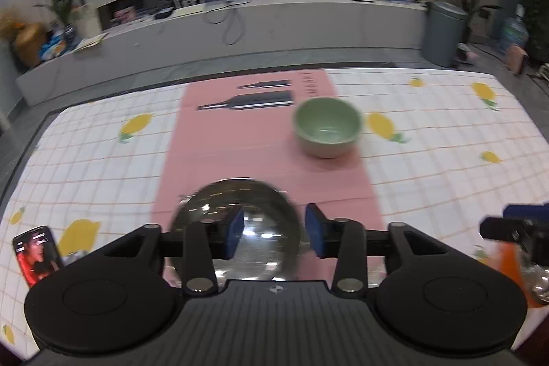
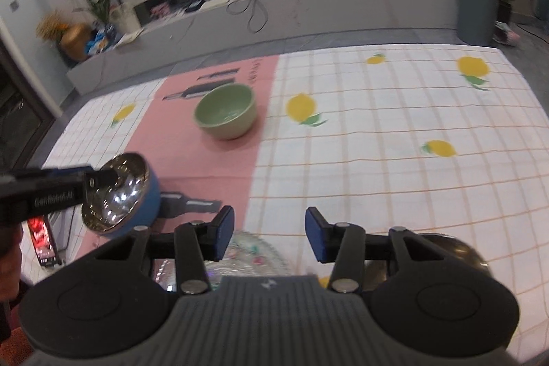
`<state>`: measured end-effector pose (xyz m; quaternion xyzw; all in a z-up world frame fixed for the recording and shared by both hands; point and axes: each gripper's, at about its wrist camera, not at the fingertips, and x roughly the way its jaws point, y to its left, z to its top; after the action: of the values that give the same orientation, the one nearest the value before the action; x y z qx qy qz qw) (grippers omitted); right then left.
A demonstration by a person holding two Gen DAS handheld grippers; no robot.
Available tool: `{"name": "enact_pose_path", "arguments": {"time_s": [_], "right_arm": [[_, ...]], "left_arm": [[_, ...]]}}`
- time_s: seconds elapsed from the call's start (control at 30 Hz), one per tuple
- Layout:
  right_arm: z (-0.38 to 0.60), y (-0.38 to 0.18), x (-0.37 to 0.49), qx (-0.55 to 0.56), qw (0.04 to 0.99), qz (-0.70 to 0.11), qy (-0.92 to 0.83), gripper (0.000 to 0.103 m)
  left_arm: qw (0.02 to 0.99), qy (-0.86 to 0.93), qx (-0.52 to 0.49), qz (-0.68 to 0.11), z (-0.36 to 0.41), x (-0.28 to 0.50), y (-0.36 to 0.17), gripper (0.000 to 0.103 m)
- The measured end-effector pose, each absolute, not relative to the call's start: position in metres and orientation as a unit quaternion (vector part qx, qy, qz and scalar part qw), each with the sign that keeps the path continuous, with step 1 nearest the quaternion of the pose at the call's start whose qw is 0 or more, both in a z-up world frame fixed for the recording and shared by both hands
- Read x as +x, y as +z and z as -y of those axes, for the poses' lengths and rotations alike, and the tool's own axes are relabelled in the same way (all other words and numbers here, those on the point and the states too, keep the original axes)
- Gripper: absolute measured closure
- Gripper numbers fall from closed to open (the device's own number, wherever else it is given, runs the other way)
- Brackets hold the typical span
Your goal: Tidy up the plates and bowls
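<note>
Lemon-print cloth covers the desk point(image 2: 377, 132); left tongs point(image 1: 274, 230) clamp the steel bowl point(image 2: 120, 191) aloft, likely for stacking, while right tongs point(image 2: 269, 235) hang apart, empty.

Left hand-held gripper point(image 1: 274, 230) clamped; right hand-held gripper point(image 2: 269, 234) agape.

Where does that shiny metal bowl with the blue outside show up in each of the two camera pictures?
Left wrist view: the steel bowl sits low and central, seen from above, with the left gripper across it.
Right wrist view: it is at the lower left, tilted, blue outside showing, rim pinched by the left gripper.
Shared landmark: the green bowl on the pink mat.
</note>
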<state>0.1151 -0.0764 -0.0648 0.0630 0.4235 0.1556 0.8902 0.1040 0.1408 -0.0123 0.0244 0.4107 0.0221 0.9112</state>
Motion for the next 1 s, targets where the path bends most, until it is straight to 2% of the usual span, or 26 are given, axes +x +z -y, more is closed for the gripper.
{"name": "enact_pose_path", "arguments": {"time_s": [0.43, 0.73, 1.0], "right_arm": [[-0.015, -0.082, 0.138, 0.032, 0.874, -0.446, 0.191, 0.054], [-0.056, -0.098, 0.162, 0.052, 0.863, -0.458, 0.208, 0.053], [-0.079, -0.121, 0.176, 0.059, 0.848, -0.484, 0.21, 0.054]], "left_arm": [[0.914, 0.079, 0.031, -0.396, -0.206, 0.115, -0.029, 0.048], [0.913, 0.044, -0.087, -0.396, -0.245, 0.114, -0.047, 0.048], [0.898, 0.043, -0.041, -0.435, -0.231, 0.124, -0.063, 0.049]]}}
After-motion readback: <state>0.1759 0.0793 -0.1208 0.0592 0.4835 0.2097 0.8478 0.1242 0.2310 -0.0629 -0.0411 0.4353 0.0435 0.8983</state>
